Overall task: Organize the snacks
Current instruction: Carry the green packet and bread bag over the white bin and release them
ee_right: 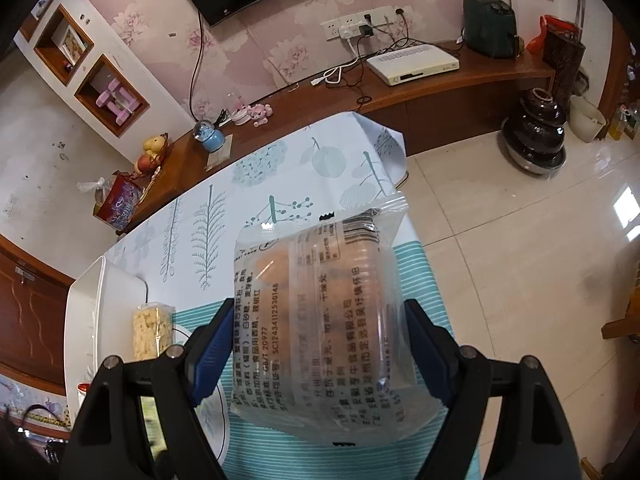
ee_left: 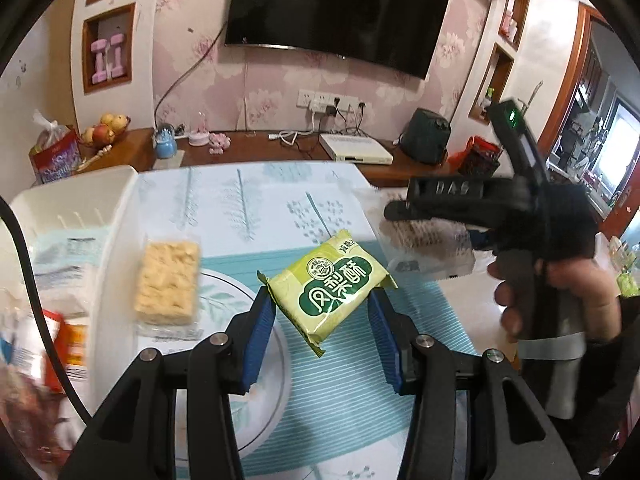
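- The green snack packet [ee_left: 329,285] carries large white Chinese characters, 凤梨酥, under a round logo.
- The right tool [ee_left: 394,213] has raised letters "DAS" on its black body.
- The clear snack bag [ee_right: 320,312] has small Chinese print with "GB/T 20977" and "SC12434112530148".

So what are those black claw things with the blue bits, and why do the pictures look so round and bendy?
They are grabbers that a person holds, one in each hand. A small wide-eye camera sits on each, which bends the picture. The left grabber pinches a green snack packet. The right grabber pinches a clear bag with printed writing on it. In the left camera's picture you can see the person's right hand. On the table a pale puffed bar lies beside a white tray.
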Demonstrator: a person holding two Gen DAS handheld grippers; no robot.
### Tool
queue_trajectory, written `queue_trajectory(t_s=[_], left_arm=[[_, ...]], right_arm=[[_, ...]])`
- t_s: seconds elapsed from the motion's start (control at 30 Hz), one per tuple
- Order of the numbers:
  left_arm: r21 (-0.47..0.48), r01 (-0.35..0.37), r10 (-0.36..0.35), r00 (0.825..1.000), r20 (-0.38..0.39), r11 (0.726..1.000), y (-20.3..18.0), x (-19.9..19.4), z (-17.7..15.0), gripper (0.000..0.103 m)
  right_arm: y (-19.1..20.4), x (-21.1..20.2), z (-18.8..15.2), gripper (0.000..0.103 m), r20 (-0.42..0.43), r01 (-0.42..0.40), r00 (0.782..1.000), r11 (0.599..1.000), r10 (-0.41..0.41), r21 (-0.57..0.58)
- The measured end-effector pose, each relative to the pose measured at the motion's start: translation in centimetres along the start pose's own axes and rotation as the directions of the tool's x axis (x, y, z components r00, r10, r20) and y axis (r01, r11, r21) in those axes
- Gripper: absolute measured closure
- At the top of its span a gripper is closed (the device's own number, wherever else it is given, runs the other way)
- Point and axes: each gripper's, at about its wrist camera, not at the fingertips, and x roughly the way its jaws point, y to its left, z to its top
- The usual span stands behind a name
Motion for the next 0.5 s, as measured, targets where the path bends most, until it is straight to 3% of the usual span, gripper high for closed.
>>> queue_trajectory(t_s=[0.5], left_arm=[[-0.082, -0.065, 0.074, 0.99, 0.122, 0.995, 5.5, -10.2, 1.8, 0.056]], right_arm=[[5.9, -2.3, -1.9, 0.022, 0.013, -0.013, 1.0, 0.997, 0.014, -0.078]])
